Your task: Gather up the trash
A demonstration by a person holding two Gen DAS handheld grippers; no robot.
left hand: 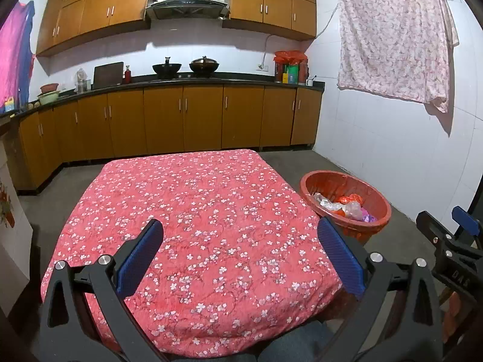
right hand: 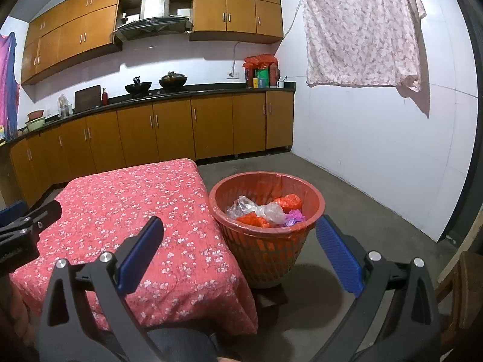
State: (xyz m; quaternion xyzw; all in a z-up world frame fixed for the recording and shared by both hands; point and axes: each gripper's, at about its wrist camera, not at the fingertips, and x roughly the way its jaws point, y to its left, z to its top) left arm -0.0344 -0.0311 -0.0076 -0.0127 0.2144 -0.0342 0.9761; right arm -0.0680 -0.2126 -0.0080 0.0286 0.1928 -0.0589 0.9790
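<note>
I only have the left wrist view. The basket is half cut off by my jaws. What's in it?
Observer: The right wrist view shows the whole basket: crumpled clear plastic, orange bags and a purple scrap.
Operator: Does it stand on the floor?
Observer: Yes, on the concrete floor, right beside the table.
Operator: Is the right gripper carrying anything?
Observer: No. The right gripper has its jaws wide open, with nothing between them.

Kitchen w/ brown wood cupboards (left hand: 163, 117) up high & down low, black counter (left hand: 241, 77), two pots on it. White tile walls (right hand: 377, 157), gray floor (right hand: 347, 199). Pink flowery cloth (left hand: 392, 33) hangs on the right wall.
</note>
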